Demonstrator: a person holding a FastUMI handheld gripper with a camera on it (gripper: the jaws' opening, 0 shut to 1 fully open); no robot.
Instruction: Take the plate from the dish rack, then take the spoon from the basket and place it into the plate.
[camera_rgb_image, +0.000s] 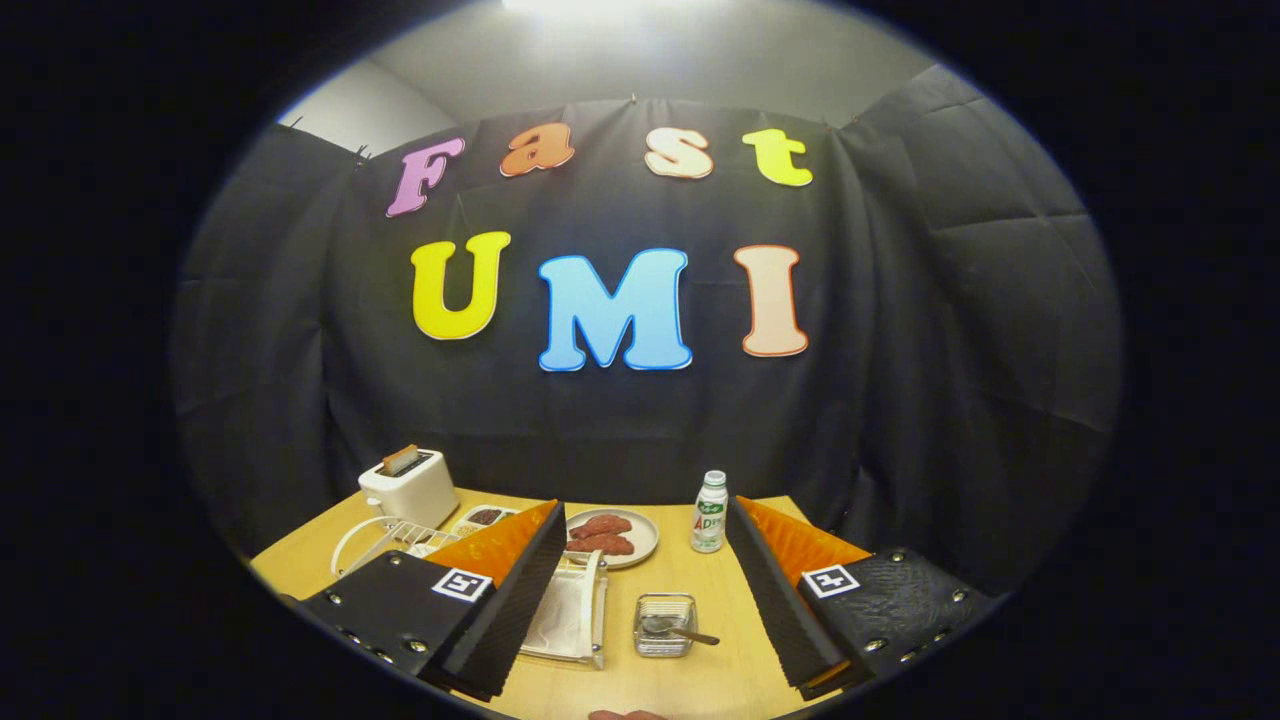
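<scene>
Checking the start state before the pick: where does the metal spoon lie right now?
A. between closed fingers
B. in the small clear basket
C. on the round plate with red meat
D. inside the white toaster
B: the metal spoon rests in the small clear basket, ahead of the open gripper, untouched.

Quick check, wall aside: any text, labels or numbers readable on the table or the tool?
Bottle label: print there, too small and blurred to read.
Square markers on the gripper: patterns, no words.
Its jaws stand open, the basket between them.
</scene>
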